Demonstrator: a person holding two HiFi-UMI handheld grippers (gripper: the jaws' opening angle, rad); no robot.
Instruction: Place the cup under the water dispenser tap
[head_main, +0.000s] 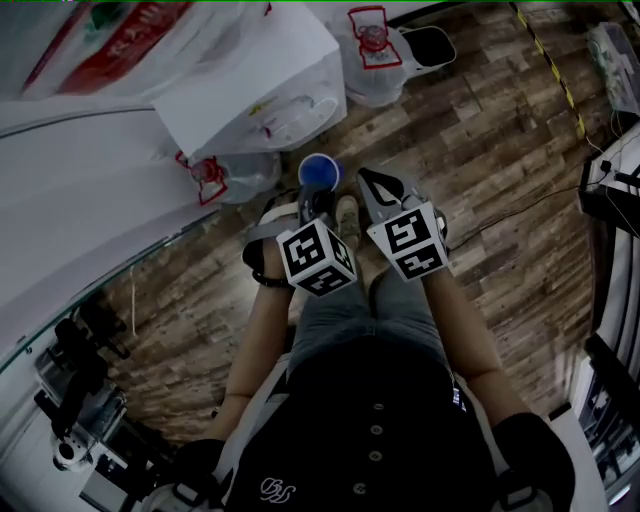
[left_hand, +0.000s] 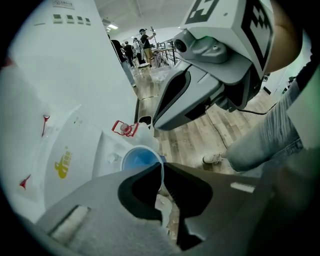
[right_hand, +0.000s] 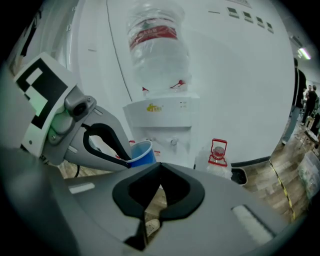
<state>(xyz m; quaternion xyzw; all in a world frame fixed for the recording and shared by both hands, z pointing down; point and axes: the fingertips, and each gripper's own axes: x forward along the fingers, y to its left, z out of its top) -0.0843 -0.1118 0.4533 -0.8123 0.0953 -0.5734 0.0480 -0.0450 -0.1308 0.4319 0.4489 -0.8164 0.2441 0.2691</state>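
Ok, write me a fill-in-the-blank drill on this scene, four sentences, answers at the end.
1. The cup is ____ in colour.
2. The left gripper is shut on the cup's ____.
3. The right gripper has its jaws together and holds ____.
4. The water dispenser has a ____ casing.

Missing words: blue; rim; nothing; white.
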